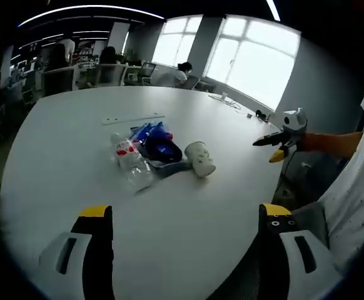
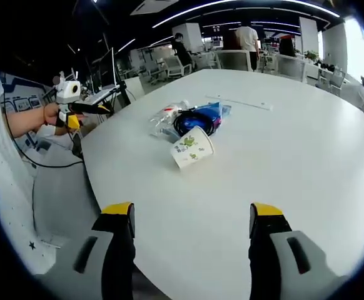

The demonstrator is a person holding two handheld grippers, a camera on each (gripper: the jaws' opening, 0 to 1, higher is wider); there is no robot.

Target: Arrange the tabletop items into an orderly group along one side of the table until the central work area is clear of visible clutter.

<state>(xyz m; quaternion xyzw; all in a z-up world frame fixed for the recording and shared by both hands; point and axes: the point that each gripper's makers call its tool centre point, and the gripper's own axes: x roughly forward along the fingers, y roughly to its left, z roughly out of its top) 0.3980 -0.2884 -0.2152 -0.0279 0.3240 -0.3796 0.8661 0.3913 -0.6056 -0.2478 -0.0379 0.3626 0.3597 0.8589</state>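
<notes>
White table (image 1: 75,169) holds paper cup (image 1: 200,159) well ahead of both wide-open grippers.

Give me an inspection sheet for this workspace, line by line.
Surface: white table, mostly bare.
Job's things: paper cup on its side; crushed plastic bottle; blue bag with a dark cable coiled on it, all bunched mid-table.
Clutter: thin white strip lying flat beyond the pile.
Grippers: left gripper and right gripper both open, above the table edge, holding nothing.
Cables: thin cable near the far edge.
Surroundings: office chairs, windows, people beyond.
</notes>
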